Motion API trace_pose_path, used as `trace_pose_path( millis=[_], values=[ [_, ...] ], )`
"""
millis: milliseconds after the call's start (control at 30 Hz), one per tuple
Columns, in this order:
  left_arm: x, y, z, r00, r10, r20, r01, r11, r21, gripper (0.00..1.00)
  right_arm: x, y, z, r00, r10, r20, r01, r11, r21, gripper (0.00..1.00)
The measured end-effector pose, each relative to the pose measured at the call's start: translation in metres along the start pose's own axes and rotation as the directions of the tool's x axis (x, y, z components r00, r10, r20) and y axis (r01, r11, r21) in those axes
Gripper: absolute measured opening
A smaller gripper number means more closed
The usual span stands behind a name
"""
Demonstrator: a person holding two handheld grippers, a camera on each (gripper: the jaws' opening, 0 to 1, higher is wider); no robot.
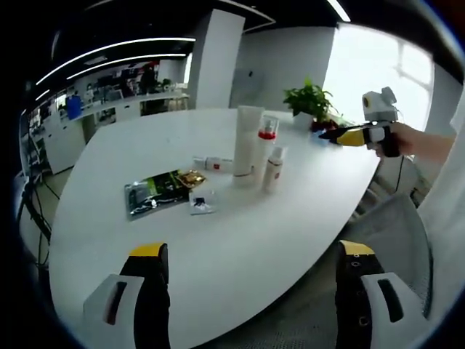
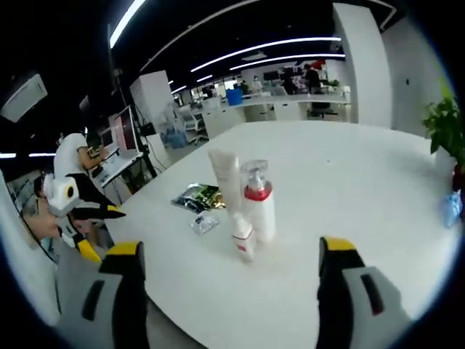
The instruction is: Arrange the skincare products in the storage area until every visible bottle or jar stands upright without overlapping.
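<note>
A white table [image 1: 218, 247] is seen carrying three upright skincare items near its centre: a tall white tube [image 1: 247, 142], a pump bottle with a red collar [image 1: 265, 149] just beside it, and a small spray bottle [image 1: 274, 169] at 4 o'clock of the tube. Flat sachets [image 1: 161, 193] are laid at 8 o'clock. The left gripper [image 1: 251, 280] and right gripper [image 2: 229, 280] are held with jaws wide, nothing between them.
</note>
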State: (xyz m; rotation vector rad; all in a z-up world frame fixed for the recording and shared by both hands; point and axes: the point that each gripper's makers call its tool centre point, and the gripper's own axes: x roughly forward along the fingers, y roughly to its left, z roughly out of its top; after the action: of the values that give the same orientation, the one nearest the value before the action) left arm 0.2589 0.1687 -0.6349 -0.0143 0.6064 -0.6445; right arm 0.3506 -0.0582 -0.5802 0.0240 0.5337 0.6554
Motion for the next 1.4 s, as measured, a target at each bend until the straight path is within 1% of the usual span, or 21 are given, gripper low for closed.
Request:
trace_pose_path(
  millis=[67, 200, 300, 433, 533, 600, 667, 733, 833, 1000, 1100, 1200, 1300, 1400],
  values=[
    [0.0, 0.0, 0.0, 1.0, -0.001, -0.001, 0.001, 1.0, -0.002, 0.94, 0.001, -0.002, 0.009, 1.0, 0.003, 0.004, -0.003, 1.0, 0.007, 1.0],
    [0.001, -0.002, -0.001, 1.0, -0.007, -0.006, 0.007, 1.0, -0.007, 0.94, 0.001, -0.001, 0.032, 0.999, 0.014, 0.041, -0.014, 1.0, 0.012, 1.0],
    [0.0, -0.002, 0.0, 1.0, -0.008, -0.004, 0.008, 1.0, -0.011, 0.94, 0.0, -0.001, 0.046, 0.998, 0.017, 0.054, -0.017, 1.0, -0.004, 1.0],
    [0.0, -0.003, 0.0, 1.0, -0.011, 0.0, 0.011, 1.0, -0.02, 0.94, 0.003, -0.004, 0.066, 0.999, 0.013, 0.043, -0.01, 0.998, -0.057, 1.0],
    [0.0, -0.004, 0.0, 1.0, -0.015, -0.002, 0.015, 1.0, -0.025, 0.93, 0.007, -0.007, 0.081, 0.999, 0.014, 0.039, -0.011, 0.997, -0.073, 1.0],
    [0.0, -0.004, 0.0, 1.0, -0.018, -0.003, 0.017, 0.999, -0.027, 0.93, 0.012, -0.01, 0.091, 0.999, 0.016, 0.038, -0.013, 0.996, -0.086, 1.0],
    [0.0, -0.005, 0.0, 1.0, -0.021, -0.005, 0.021, 0.999, -0.03, 0.93, 0.018, -0.015, 0.099, 0.999, 0.014, 0.029, -0.011, 0.996, -0.091, 0.97],
    [0.0, -0.005, 0.0, 1.0, -0.025, -0.006, 0.024, 0.999, -0.033, 0.93, 0.025, -0.019, 0.108, 1.0, 0.018, 0.019, -0.016, 0.996, -0.093, 0.94],
    [0.0, -0.006, -0.002, 0.999, -0.031, -0.015, 0.03, 0.999, -0.037, 0.93, 0.039, -0.024, 0.12, 0.999, 0.033, -0.002, -0.033, 0.995, -0.092, 0.93],
    [0.001, -0.007, -0.004, 0.999, -0.037, -0.024, 0.036, 0.998, -0.044, 0.92, 0.064, -0.033, 0.13, 0.998, 0.047, -0.053, -0.053, 0.992, -0.113, 0.9],
    [0.001, -0.006, -0.005, 0.999, -0.041, -0.028, 0.04, 0.998, -0.05, 0.92, 0.078, -0.04, 0.131, 0.994, 0.055, -0.091, -0.066, 0.991, -0.12, 0.88],
    [0.002, -0.006, -0.006, 0.998, -0.045, -0.034, 0.043, 0.998, -0.056, 0.92, 0.093, -0.045, 0.134, 0.991, 0.065, -0.116, -0.082, 0.987, -0.141, 0.86],
    [0.002, -0.006, -0.007, 0.998, -0.047, -0.037, 0.044, 0.997, -0.064, 0.92, 0.109, -0.051, 0.135, 0.985, 0.078, -0.153, -0.099, 0.985, -0.14, 0.85],
    [0.003, -0.005, -0.008, 0.998, -0.045, -0.043, 0.042, 0.997, -0.061, 0.91, 0.126, -0.053, 0.13, 0.969, 0.116, -0.217, -0.148, 0.979, -0.139, 0.8]
  ],
)
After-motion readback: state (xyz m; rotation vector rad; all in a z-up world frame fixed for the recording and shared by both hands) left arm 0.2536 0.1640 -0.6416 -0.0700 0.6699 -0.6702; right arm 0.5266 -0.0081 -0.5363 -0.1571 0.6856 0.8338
